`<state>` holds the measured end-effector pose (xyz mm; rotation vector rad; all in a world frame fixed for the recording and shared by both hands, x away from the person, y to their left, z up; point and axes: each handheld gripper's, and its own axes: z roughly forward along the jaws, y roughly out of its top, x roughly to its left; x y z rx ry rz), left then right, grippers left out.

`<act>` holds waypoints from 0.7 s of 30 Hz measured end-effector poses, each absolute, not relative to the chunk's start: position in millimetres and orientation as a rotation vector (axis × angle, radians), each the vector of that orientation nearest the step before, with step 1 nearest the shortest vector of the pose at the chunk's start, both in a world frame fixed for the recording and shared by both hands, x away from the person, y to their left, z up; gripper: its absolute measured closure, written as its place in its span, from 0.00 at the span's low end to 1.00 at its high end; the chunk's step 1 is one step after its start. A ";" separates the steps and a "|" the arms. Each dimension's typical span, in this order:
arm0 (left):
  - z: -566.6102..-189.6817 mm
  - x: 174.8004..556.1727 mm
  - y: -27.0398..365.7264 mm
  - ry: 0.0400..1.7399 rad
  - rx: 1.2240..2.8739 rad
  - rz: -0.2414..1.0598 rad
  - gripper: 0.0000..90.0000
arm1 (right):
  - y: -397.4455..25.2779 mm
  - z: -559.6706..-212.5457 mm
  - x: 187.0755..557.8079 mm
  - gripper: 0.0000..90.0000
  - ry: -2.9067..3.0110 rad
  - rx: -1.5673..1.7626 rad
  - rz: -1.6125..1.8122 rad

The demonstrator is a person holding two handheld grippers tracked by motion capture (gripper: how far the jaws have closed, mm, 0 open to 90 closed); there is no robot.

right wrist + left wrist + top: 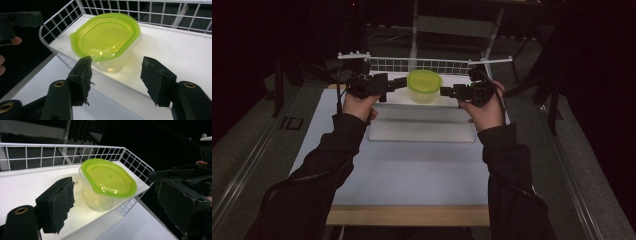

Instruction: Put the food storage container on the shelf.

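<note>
2 grippers face each other across a small clear container (pixel 424 91) with a lime-green lid (pixel 424 80), which sits on a white shelf (pixel 402 97) edged at the back by a white wire rail (pixel 422 64). From the high view the container is at about 12 o'clock on the table (pixel 412 170), dead between the two hands. At roughly 10 o'clock the left gripper (pixel 398 83) points right towards the tub, held in the person's left hand (pixel 357 105); in the left gripper view its jaws stand wide apart, one frayed black pad (pixel 61 203) low at 8 o'clock and the other at 4 o'clock, with the tub lying in the gap ahead and nothing pinched. I can't tell whether either pad touches the plastic. The lid (pixel 108 178) looks slightly blurred and tilted in that view. At about 2 o'clock the right gripper (pixel 446 91) points left at the tub, held in the right hand (pixel 486 112). In the right gripper view its jaws are also spread wide, the pads (pixel 83 77) at 7 and 4 o'clock, the container (pixel 110 66) just beyond them and not gripped. Dark sleeves (pixel 322 170) run down to 6 o'clock.
</note>
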<state>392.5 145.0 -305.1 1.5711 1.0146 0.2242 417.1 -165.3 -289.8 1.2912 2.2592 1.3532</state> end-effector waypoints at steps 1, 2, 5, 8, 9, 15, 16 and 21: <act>-309.0 388.0 145.2 0.999 1.561 0.213 0.14 | -164.1 -292.3 413.4 0.47 2.279 1.271 1.338; -313.0 383.6 144.8 0.994 1.568 0.207 0.13 | -162.7 -295.0 409.2 0.49 2.288 1.242 1.340; -327.3 368.4 144.0 0.964 1.593 0.211 0.08 | -156.4 -305.2 397.8 0.57 2.327 1.182 1.329; -341.8 353.5 142.9 0.933 1.620 0.219 0.04 | -148.4 -316.2 388.4 0.80 2.357 1.139 1.303; -345.9 348.6 142.8 0.916 1.628 0.226 0.04 | -145.4 -319.9 386.3 0.89 2.362 1.146 1.286; -377.6 320.1 146.4 0.850 1.657 0.287 0.04 | -130.2 -335.6 384.6 1.00 2.325 1.129 1.320; -383.7 316.5 147.8 0.849 1.660 0.285 0.04 | -127.8 -337.0 386.2 1.00 2.320 1.117 1.318; -410.6 303.3 153.5 0.850 1.674 0.282 0.04 | -122.8 -340.9 398.4 1.00 2.275 1.158 1.321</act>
